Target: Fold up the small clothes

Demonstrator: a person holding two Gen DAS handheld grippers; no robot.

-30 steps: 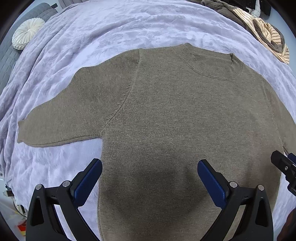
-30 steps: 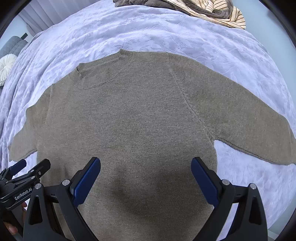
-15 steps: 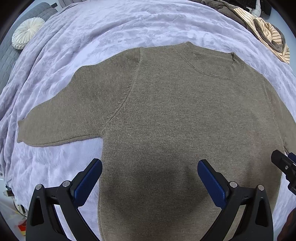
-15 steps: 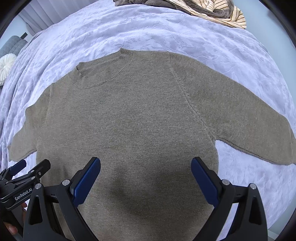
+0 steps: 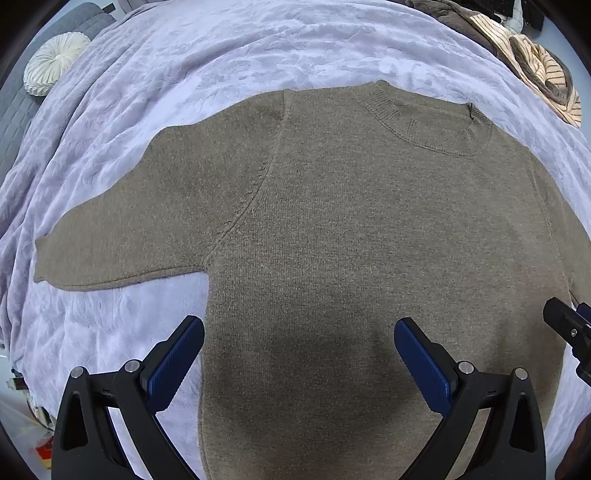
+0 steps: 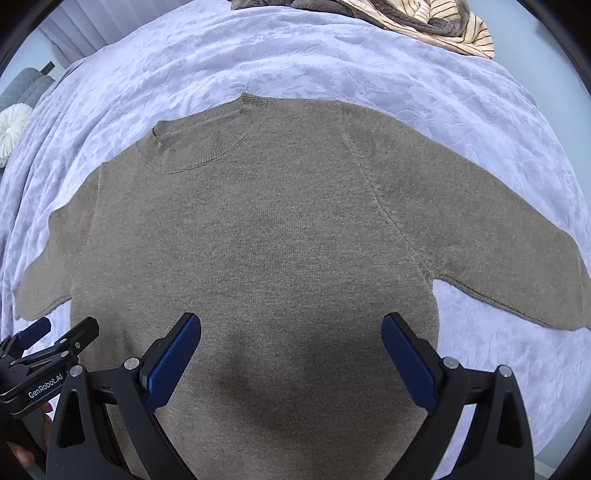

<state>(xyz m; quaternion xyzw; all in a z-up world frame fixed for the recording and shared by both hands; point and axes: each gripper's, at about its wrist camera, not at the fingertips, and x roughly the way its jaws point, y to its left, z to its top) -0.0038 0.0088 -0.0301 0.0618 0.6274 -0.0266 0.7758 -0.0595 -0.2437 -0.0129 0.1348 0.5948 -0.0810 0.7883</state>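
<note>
A brown knit sweater (image 5: pixel 351 229) lies flat and face up on a lavender bedspread (image 5: pixel 184 66), collar at the far side, both sleeves spread out. It also fills the right wrist view (image 6: pixel 266 236). My left gripper (image 5: pixel 299 354) is open and empty, held above the sweater's lower left body. My right gripper (image 6: pixel 291 350) is open and empty above the lower right body. The left sleeve (image 5: pixel 122 229) reaches out to the left, the right sleeve (image 6: pixel 491 243) to the right.
A heap of striped and brown clothes (image 6: pixel 424 18) lies at the far right of the bed. A round white cushion (image 5: pixel 55 62) sits on a grey surface at the far left. The right gripper's tip shows at the left wrist view's right edge (image 5: pixel 565 328).
Both grippers have edged slightly forward over the sweater. The sweater has not moved and both stay open.
</note>
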